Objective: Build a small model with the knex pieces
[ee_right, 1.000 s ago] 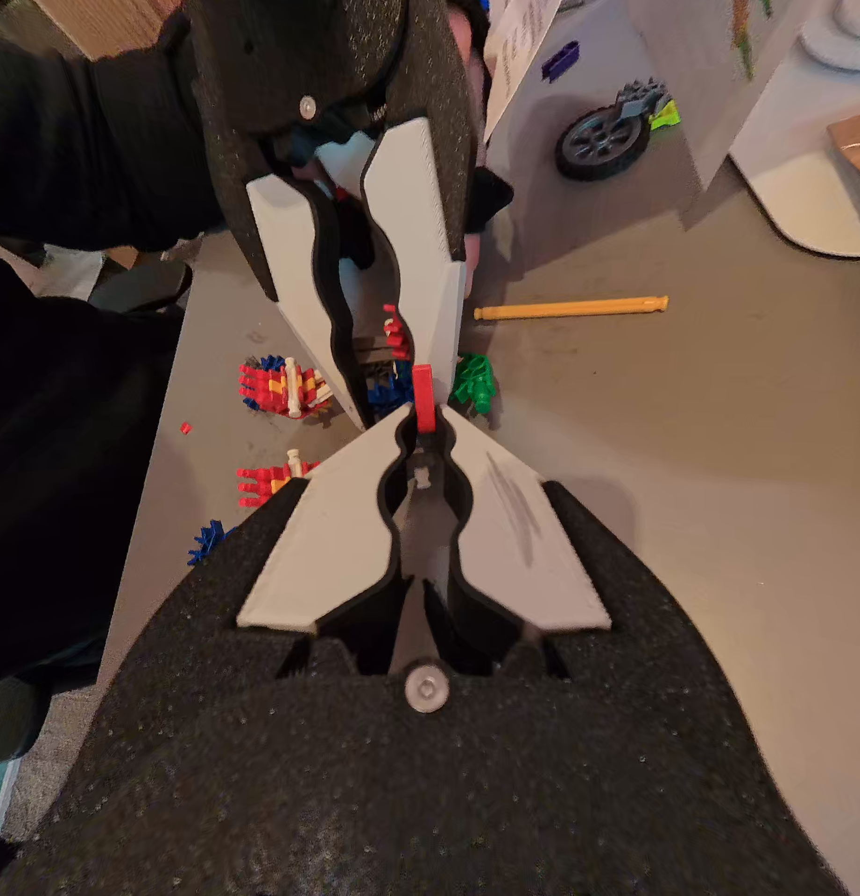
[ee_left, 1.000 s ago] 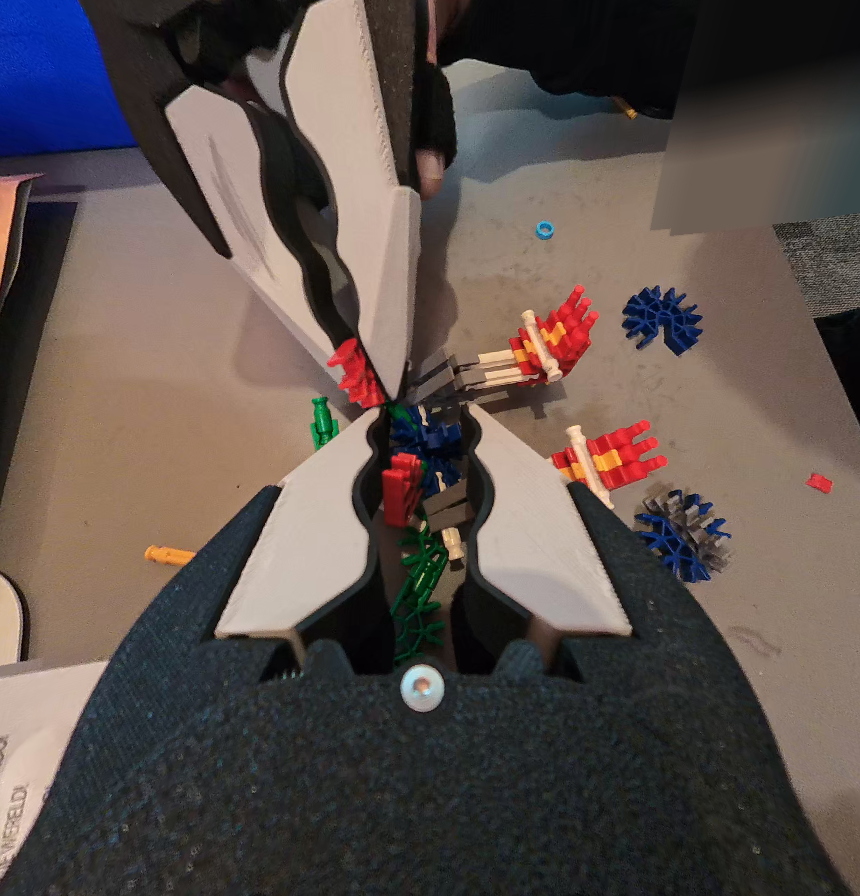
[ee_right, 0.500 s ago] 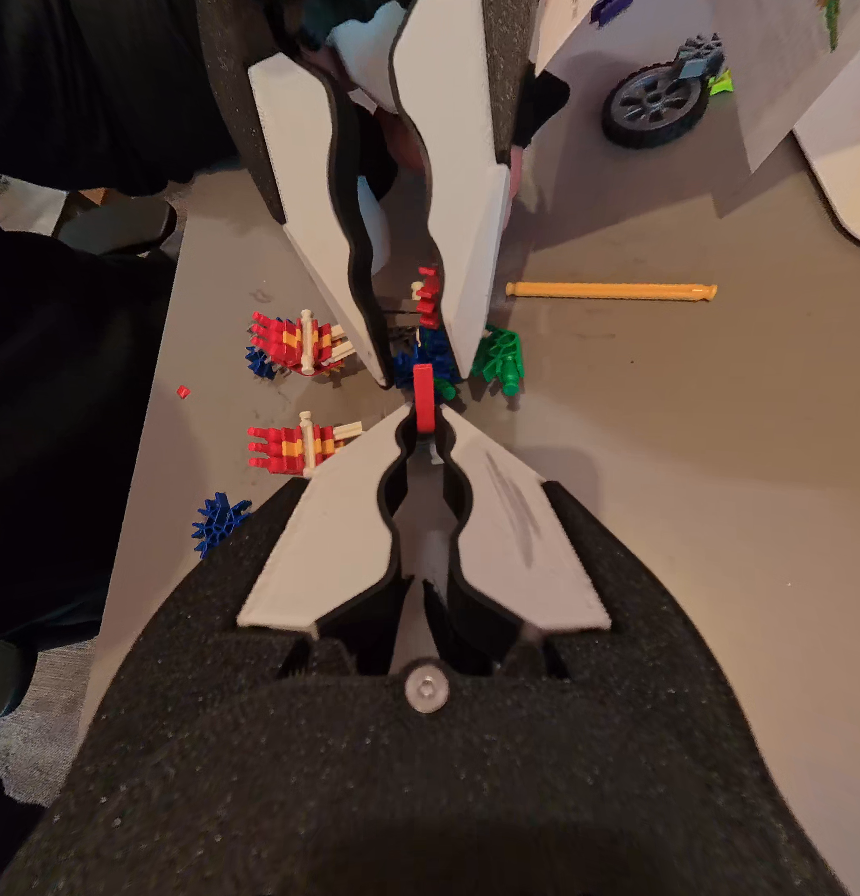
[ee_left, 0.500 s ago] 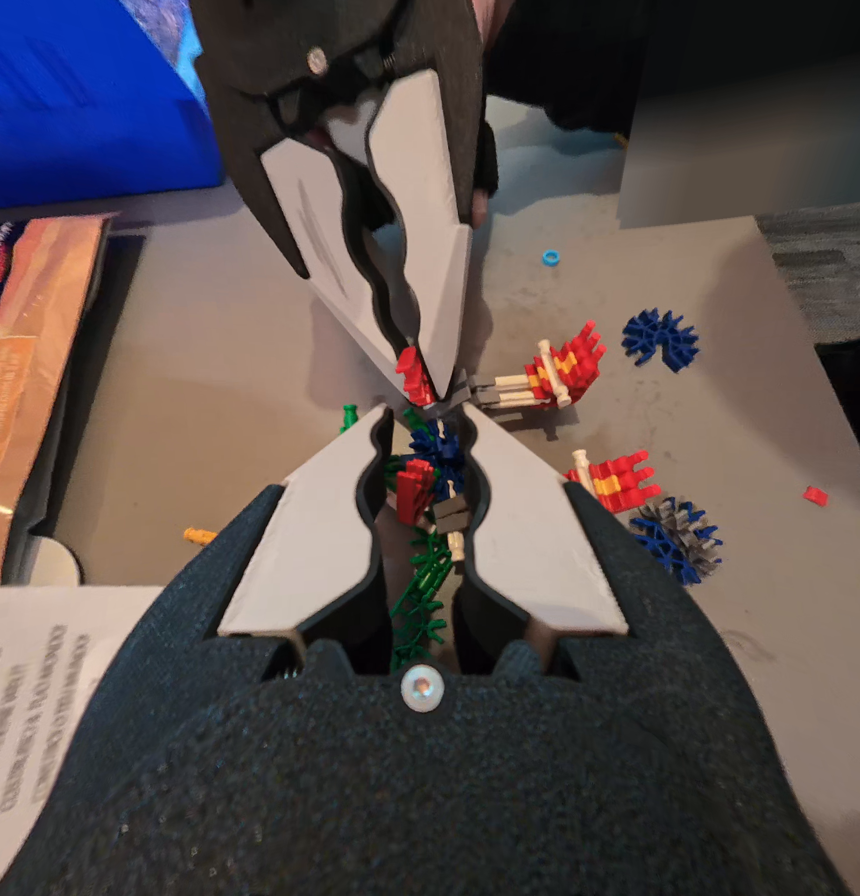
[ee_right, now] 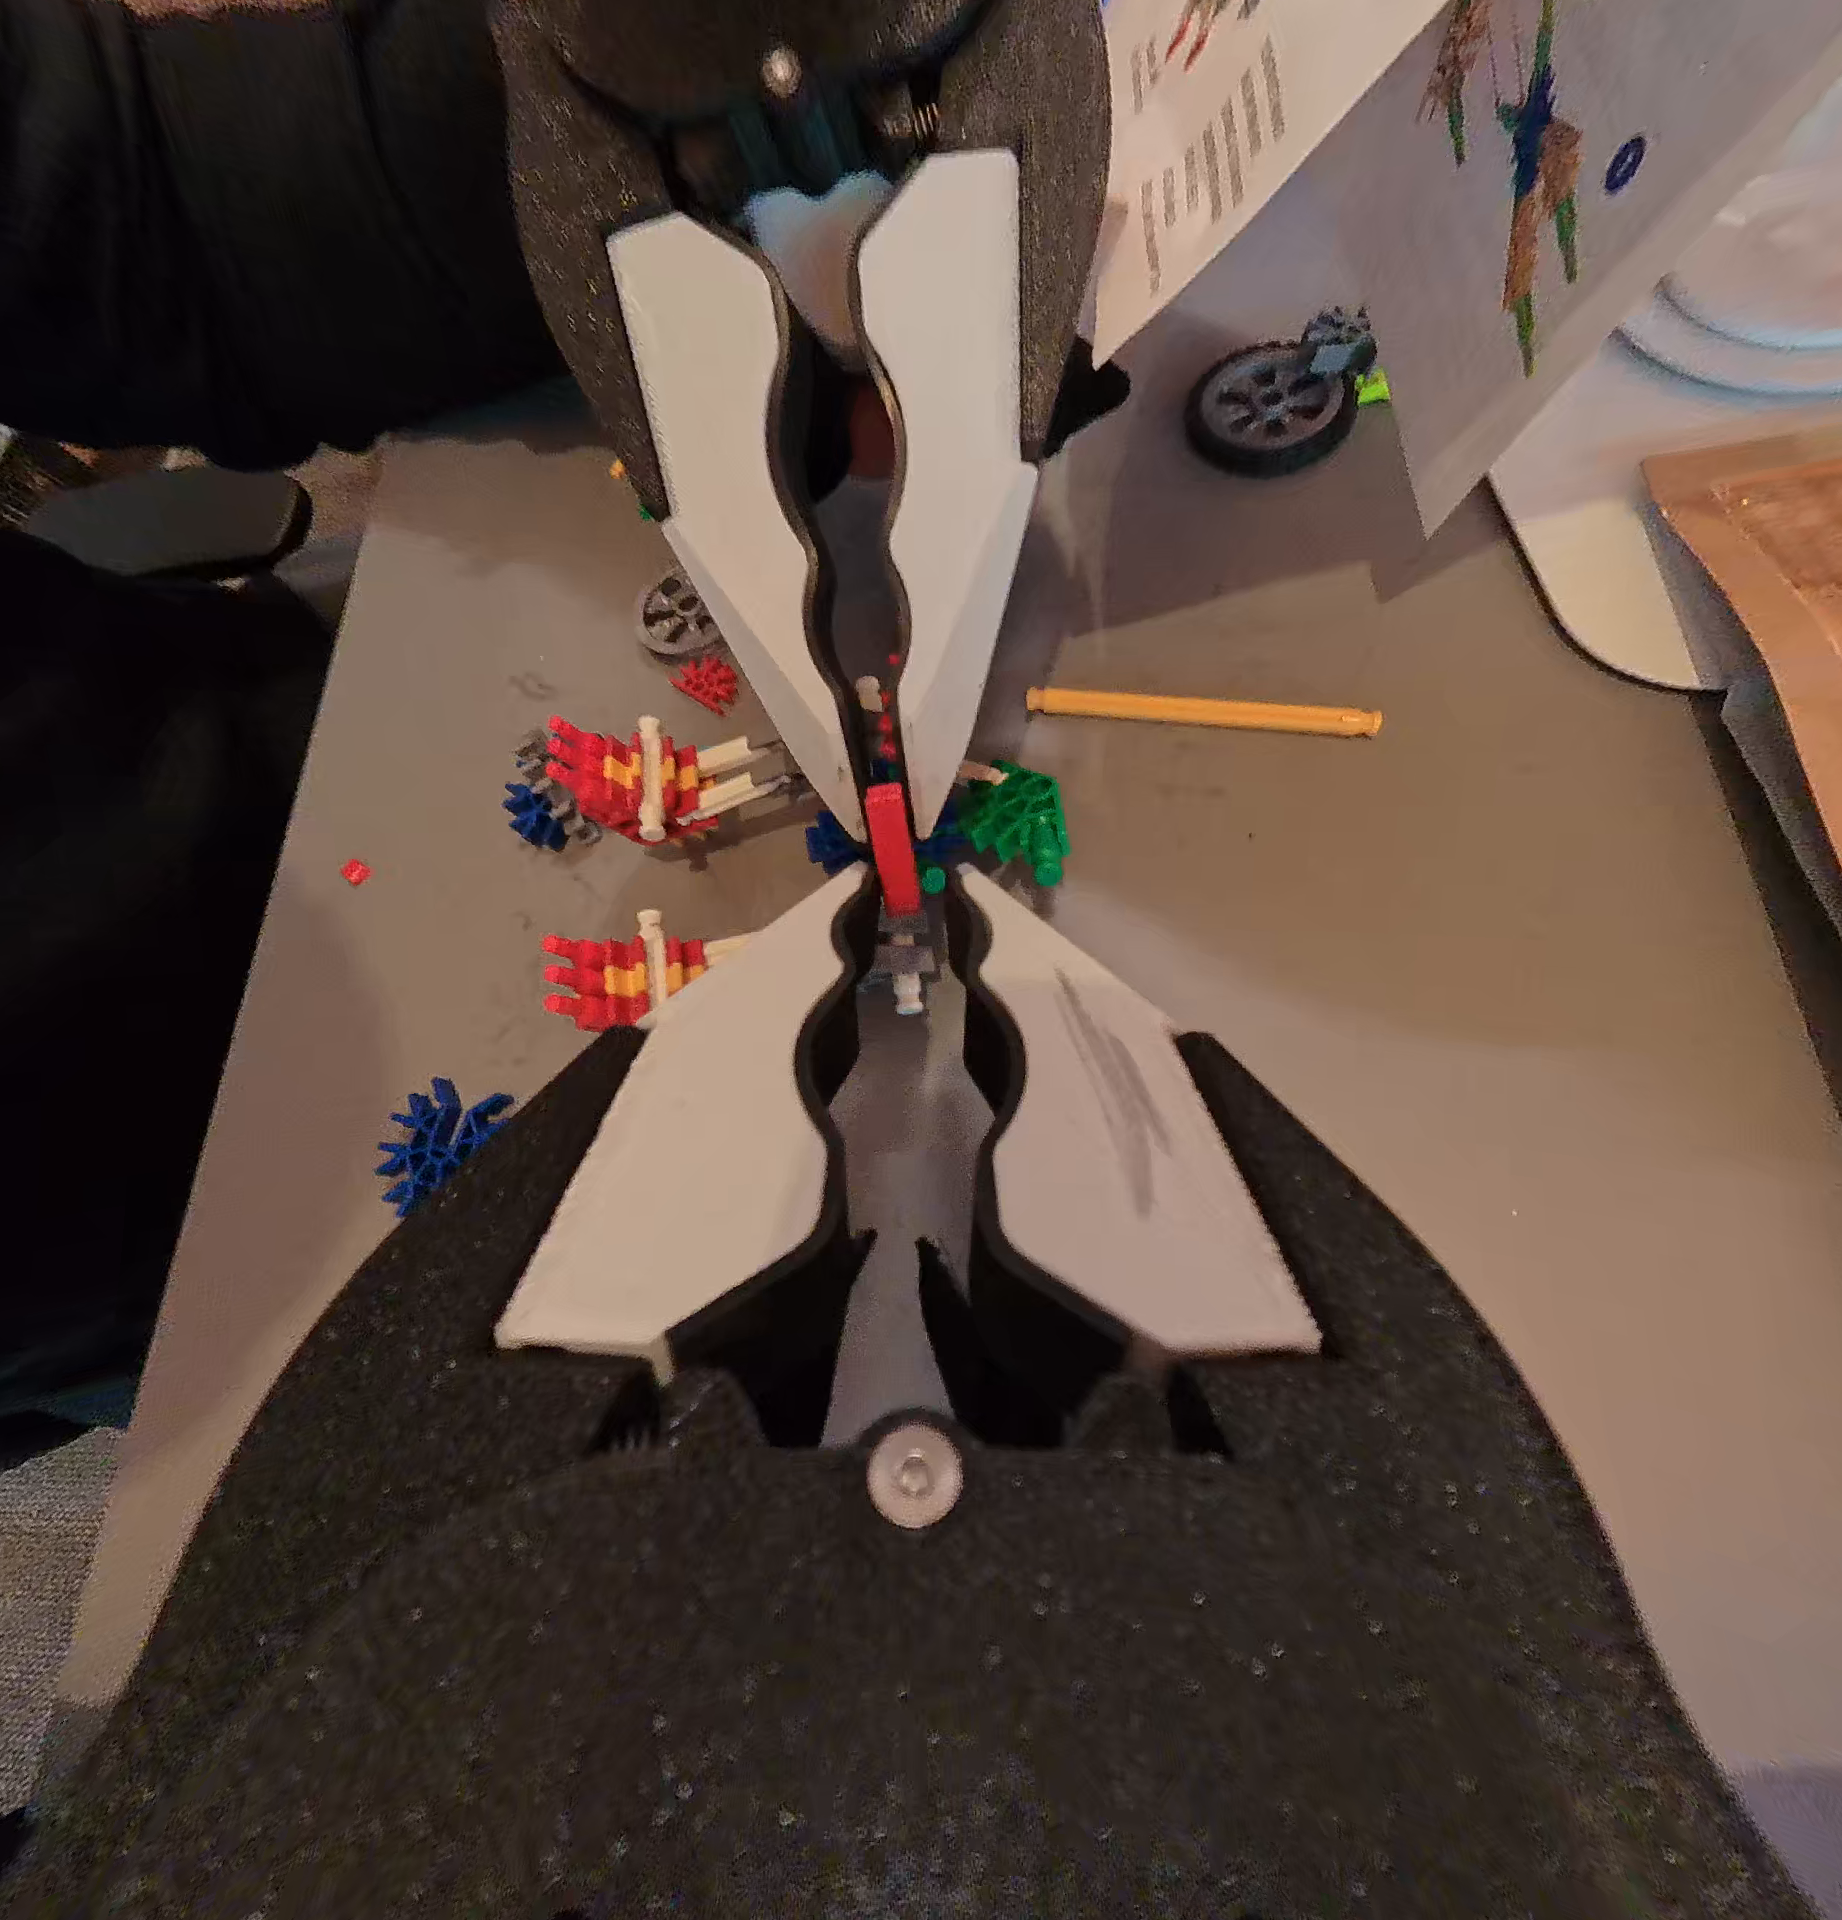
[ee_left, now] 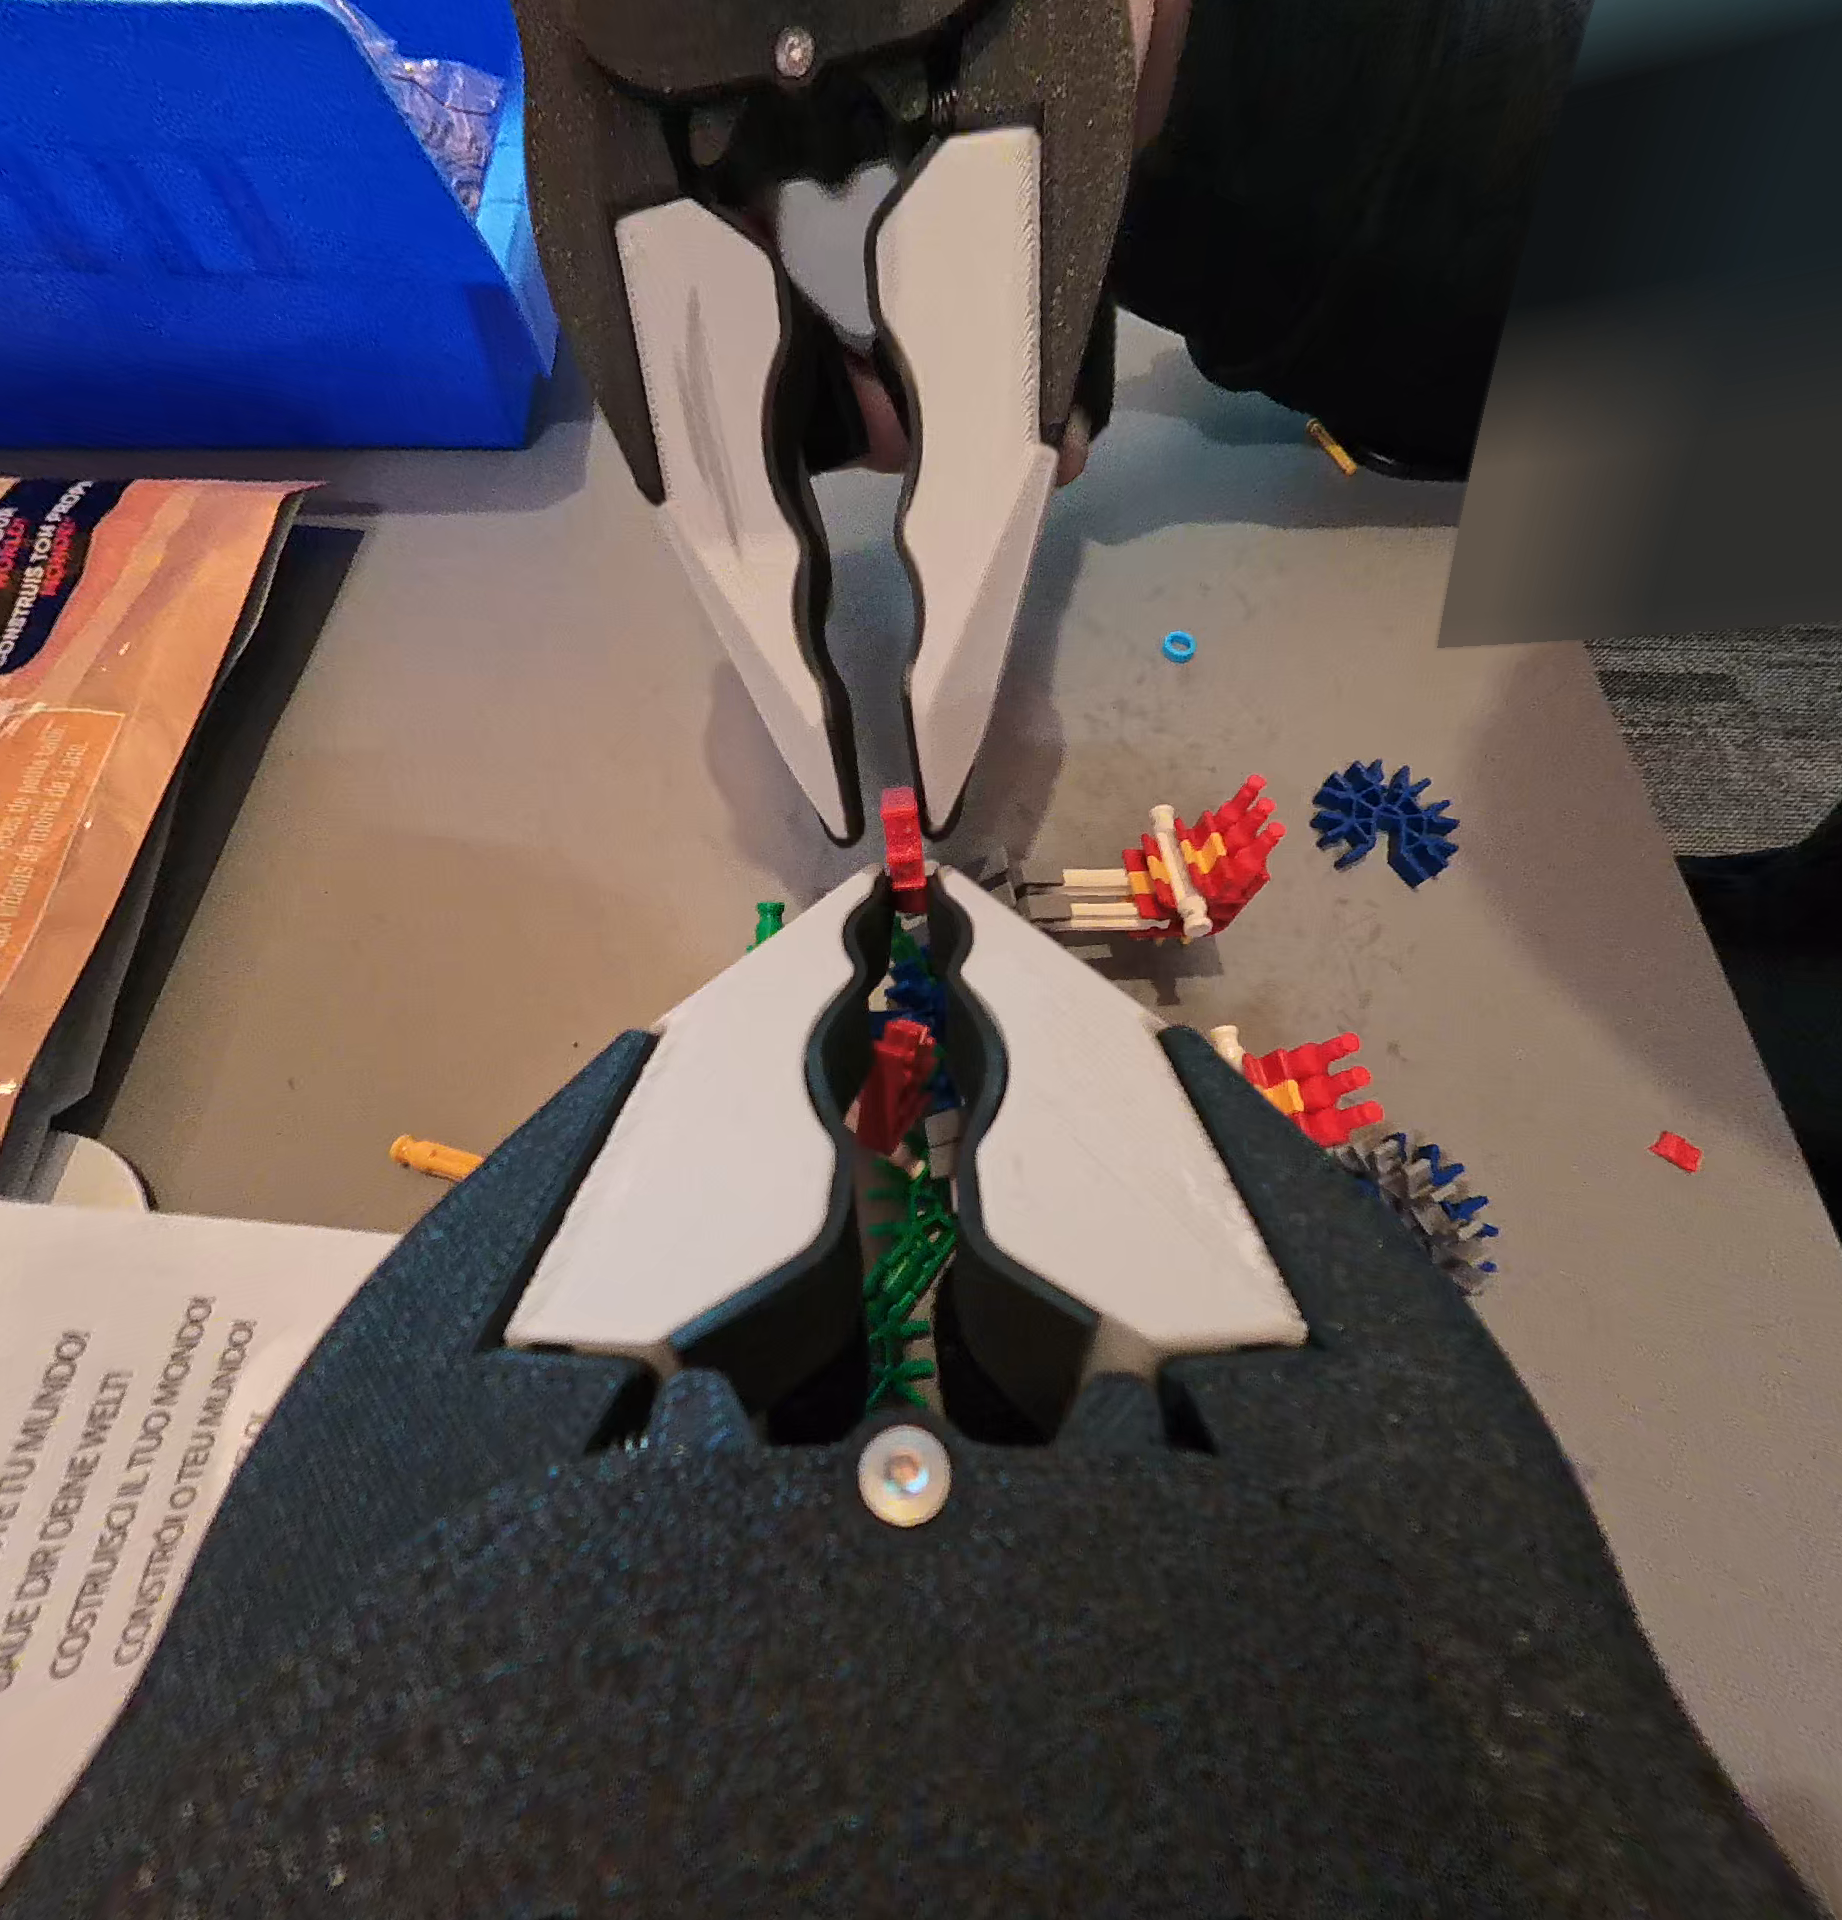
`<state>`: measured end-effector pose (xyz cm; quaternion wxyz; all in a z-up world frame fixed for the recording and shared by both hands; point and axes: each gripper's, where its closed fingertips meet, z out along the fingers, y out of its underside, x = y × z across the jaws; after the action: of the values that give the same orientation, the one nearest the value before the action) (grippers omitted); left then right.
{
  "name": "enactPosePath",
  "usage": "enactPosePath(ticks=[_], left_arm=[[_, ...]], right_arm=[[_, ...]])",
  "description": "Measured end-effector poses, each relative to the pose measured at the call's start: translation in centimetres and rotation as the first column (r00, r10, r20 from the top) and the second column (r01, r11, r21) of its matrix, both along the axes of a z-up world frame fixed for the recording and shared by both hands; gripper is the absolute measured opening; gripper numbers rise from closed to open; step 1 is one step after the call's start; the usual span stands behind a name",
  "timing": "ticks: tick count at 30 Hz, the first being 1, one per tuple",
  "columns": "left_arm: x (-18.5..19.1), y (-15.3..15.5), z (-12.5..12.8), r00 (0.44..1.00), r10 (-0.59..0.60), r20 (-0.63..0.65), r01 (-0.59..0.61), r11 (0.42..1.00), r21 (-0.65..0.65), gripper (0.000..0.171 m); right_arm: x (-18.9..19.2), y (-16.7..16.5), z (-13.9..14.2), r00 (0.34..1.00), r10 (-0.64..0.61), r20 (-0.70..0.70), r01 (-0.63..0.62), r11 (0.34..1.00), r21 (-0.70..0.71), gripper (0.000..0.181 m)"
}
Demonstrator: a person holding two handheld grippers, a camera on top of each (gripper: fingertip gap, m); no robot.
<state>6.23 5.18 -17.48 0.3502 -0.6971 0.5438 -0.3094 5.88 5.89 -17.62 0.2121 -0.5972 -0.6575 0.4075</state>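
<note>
My left claw (ee_left: pixel 904 883) grips a small model of snap-together plastic pieces (ee_left: pixel 901 1101), which fills the narrow gap between its jaws at frame centre. My right claw (ee_right: pixel 901 883), tip to tip with it, stands nearly closed about a flat red connector (ee_right: pixel 889 847); whether it pinches it or merely brackets it, I cannot tell. The pieces look light, stiff and liable to pop apart, best taken by their flat faces. On the grey tabletop (ee_left: pixel 429 831), red-and-yellow assemblies (ee_left: pixel 1197 868) lie right of centre, a blue connector (ee_left: pixel 1384 821) beyond; a yellow rod (ee_right: pixel 1203 713) lies at right.
</note>
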Motion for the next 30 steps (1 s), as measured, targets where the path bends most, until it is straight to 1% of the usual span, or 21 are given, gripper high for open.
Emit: enactPosePath(ticks=[2,5,9,11,13,15,16,18,22,30], left_arm=[[0.0,0.0,-0.2,1.0,0.002,-0.011,-0.002,1.0,-0.003,0.005],[0.0,-0.2,-0.8,1.0,-0.004,-0.029,0.003,1.0,-0.024,0.005],[-0.1,-0.2,-0.4,1.0,-0.002,-0.026,0.001,1.0,-0.02,0.007],[-0.4,-0.3,-0.5,0.999,0.006,-0.032,-0.008,0.999,-0.046,0.018],[-0.6,-0.3,-0.9,0.999,0.008,-0.054,-0.011,0.998,-0.059,0.023],[-0.6,-0.6,-1.4,0.997,0.001,-0.073,-0.007,0.997,-0.08,0.033],[-0.5,-0.7,-1.6,0.997,-0.005,-0.08,-0.001,0.997,-0.083,0.034],[-0.4,-1.3,-1.9,0.996,-0.031,-0.088,0.022,0.995,-0.101,0.033],[-0.4,-1.1,-2.2,0.996,-0.023,-0.091,0.013,0.993,-0.114,0.027],[-0.4,-1.2,-2.4,0.996,-0.029,-0.082,0.018,0.992,-0.126,0.026]], right_arm=[[-0.1,-0.2,0.0,1.0,0.011,-0.001,-0.011,1.0,0.001,0.007],[-0.1,-0.5,-0.7,0.999,0.023,0.026,-0.023,1.0,-0.007,0.006],[-0.1,-0.7,-0.5,0.999,0.032,0.014,-0.032,0.999,-0.032,0.005],[-0.1,-0.7,-0.6,0.999,0.033,0.016,-0.032,0.999,-0.041,0.005],[-0.2,-0.7,-0.8,0.999,0.035,0.019,-0.034,0.998,-0.055,0.005],[-0.3,-0.7,-0.9,0.999,0.034,0.015,-0.033,0.997,-0.068,0.005],[-0.4,-0.7,-1.0,0.999,0.032,0.016,-0.031,0.997,-0.072,0.005],[-0.4,-0.5,-1.0,1.0,0.026,0.015,-0.025,0.997,-0.08,0.005],[-0.6,-0.5,-1.2,1.0,0.021,0.01,-0.02,0.995,-0.099,0.005],[-0.7,-0.2,-1.5,1.0,0.01,0.011,-0.008,0.993,-0.119,0.006]])
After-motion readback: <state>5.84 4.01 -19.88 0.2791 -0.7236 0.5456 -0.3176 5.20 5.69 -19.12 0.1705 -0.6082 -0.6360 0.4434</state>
